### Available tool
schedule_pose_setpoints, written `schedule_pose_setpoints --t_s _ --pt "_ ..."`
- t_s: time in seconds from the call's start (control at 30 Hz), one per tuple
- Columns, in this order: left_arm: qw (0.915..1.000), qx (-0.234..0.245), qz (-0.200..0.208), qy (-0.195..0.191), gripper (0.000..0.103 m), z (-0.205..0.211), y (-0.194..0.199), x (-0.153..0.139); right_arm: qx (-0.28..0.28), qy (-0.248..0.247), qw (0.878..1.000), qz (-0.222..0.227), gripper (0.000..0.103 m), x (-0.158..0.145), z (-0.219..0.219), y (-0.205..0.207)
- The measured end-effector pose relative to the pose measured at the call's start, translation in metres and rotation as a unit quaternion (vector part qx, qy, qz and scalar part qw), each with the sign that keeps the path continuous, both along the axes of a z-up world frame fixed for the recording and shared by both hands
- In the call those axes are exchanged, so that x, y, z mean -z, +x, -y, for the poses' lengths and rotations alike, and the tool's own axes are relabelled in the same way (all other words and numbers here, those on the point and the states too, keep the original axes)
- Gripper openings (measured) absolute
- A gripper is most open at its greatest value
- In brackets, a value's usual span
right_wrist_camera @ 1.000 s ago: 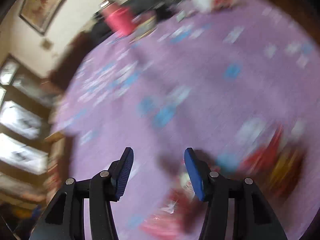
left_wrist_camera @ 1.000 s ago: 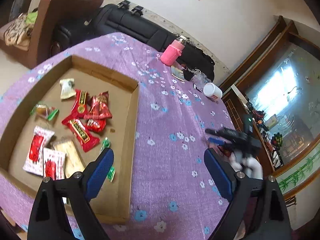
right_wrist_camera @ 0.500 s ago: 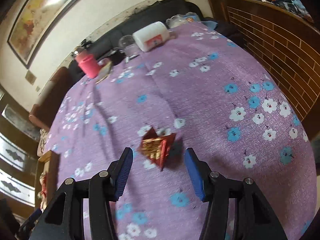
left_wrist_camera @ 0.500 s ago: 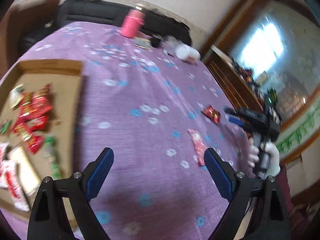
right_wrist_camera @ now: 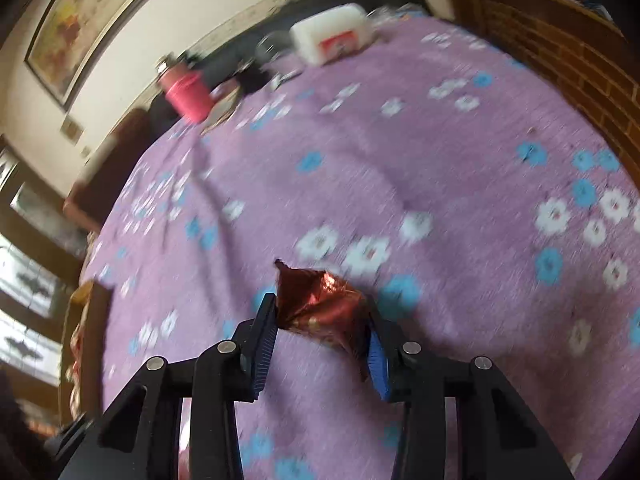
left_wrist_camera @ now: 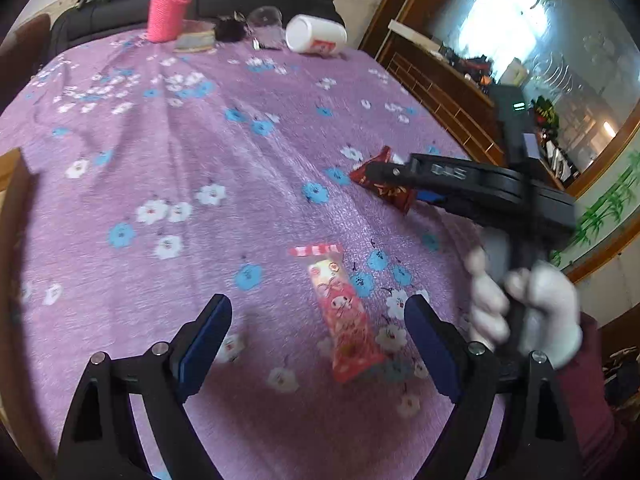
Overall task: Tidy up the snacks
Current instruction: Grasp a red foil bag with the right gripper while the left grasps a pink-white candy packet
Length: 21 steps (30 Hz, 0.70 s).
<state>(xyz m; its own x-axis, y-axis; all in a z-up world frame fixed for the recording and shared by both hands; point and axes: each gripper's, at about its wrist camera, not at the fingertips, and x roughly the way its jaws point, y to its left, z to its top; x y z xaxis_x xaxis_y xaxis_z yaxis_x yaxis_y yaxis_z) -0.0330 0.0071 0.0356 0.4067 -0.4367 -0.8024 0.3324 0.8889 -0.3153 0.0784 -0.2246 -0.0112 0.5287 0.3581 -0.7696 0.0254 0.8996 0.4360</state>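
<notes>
My right gripper (right_wrist_camera: 322,334) is shut on a dark red foil snack packet (right_wrist_camera: 320,308), its blue pads pressing both sides. The left wrist view shows the same red packet (left_wrist_camera: 386,188) at the tip of the right gripper (left_wrist_camera: 384,170) on the purple flowered tablecloth (left_wrist_camera: 180,160). A long pink-and-red snack bar (left_wrist_camera: 344,312) lies flat on the cloth between the tips of my left gripper (left_wrist_camera: 318,340), which is open and empty just above it. The cardboard tray (right_wrist_camera: 86,320) with snacks shows at the far left edge.
At the table's far edge stand a pink bottle (left_wrist_camera: 168,8), a white jar on its side (left_wrist_camera: 316,34), a small tin and dark clutter. A black bag lies behind them. A wooden cabinet (left_wrist_camera: 440,80) and window are at the right.
My right gripper has closed on the red packet. My left gripper has swung right, away from the tray, and now sits over the pink snack bar.
</notes>
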Motion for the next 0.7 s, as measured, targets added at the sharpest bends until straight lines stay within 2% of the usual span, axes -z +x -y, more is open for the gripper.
schedule_pose_setpoints --t_s 0.1,0.17,0.2,0.23,0.27,0.3,0.33,0.37,0.47,0.7 --pt "0.9998 0.013 -0.012 0.006 0.079 0.016 0.007 0.013 -0.025 0.009 1.0 -0.008 0.044 0.0 -0.001 -0.011" --pt "0.9996 0.016 -0.012 0.019 0.074 0.024 0.01 0.02 -0.036 -0.01 0.999 -0.002 0.045 -0.001 -0.004 -0.016" --pt "0.9992 0.02 0.011 0.032 0.072 0.03 0.009 0.019 -0.035 -0.022 0.999 0.0 0.047 -0.001 -0.004 -0.018" --pt "0.9988 0.025 0.013 0.039 0.066 0.034 0.009 0.02 -0.035 -0.031 0.999 0.002 0.048 -0.001 -0.005 -0.018" --pt "0.9978 0.027 0.023 0.056 0.054 0.038 0.008 0.019 -0.036 -0.033 0.999 0.005 0.049 -0.001 -0.006 -0.019" --pt "0.9966 0.034 0.03 0.069 0.046 0.043 0.006 0.02 -0.035 -0.035 0.999 0.006 0.049 -0.001 -0.007 -0.018" --pt "0.9952 0.039 0.038 0.081 0.029 0.045 0.004 0.02 -0.033 -0.04 0.999 0.009 0.049 -0.001 -0.008 -0.018" --pt "0.9945 0.046 0.042 0.085 0.022 0.046 0.002 0.021 -0.032 -0.046 0.998 0.013 0.049 -0.001 -0.011 -0.019" --pt "0.9961 0.044 0.034 0.068 0.022 0.035 -0.001 0.019 -0.033 -0.064 0.997 0.021 0.041 -0.001 -0.017 -0.023" --pt "0.9994 -0.009 0.033 0.004 0.022 -0.021 -0.01 -0.001 -0.02 -0.036 0.999 0.034 0.038 -0.012 -0.017 -0.041"
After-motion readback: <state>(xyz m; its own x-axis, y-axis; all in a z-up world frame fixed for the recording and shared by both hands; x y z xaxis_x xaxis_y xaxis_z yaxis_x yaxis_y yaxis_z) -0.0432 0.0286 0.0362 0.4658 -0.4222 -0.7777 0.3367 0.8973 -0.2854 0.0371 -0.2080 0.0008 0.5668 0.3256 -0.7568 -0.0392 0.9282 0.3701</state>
